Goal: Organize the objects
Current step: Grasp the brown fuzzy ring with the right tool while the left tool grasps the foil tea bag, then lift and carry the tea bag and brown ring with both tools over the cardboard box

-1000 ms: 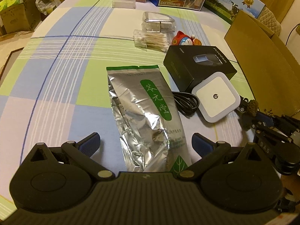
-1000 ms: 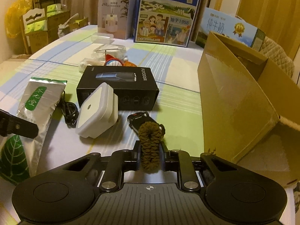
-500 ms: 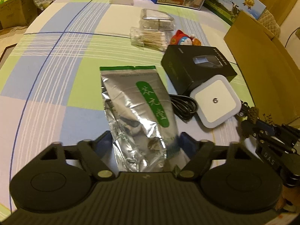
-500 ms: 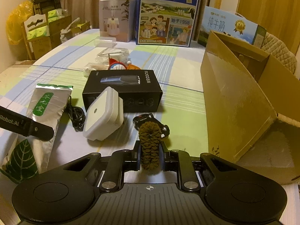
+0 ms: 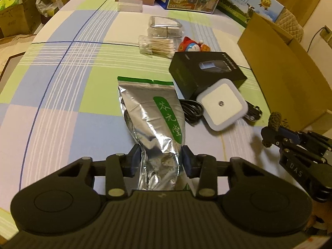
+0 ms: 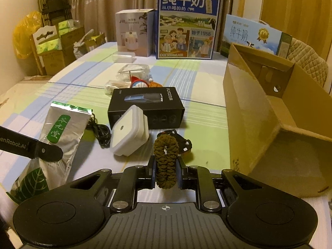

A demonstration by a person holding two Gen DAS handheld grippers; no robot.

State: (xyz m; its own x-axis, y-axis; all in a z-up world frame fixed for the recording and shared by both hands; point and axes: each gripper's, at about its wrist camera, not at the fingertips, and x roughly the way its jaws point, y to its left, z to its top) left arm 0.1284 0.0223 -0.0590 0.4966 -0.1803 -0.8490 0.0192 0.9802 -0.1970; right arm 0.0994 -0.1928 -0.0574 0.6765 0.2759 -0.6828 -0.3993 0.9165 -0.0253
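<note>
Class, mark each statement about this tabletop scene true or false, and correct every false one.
1. The left gripper has the silver tea pouch between its fingers. True; its jaws have just been closing onto the pouch's lower end.
2. The right gripper is empty. False: it is shut on a brown scrunchie.
3. The white square night light leans against the black box. True.
4. The cardboard box stands to the left of the black box. False: it stands to its right in the right wrist view.
5. The black cable lies inside the cardboard box. False: it lies on the tablecloth between the pouch and the night light.
</note>
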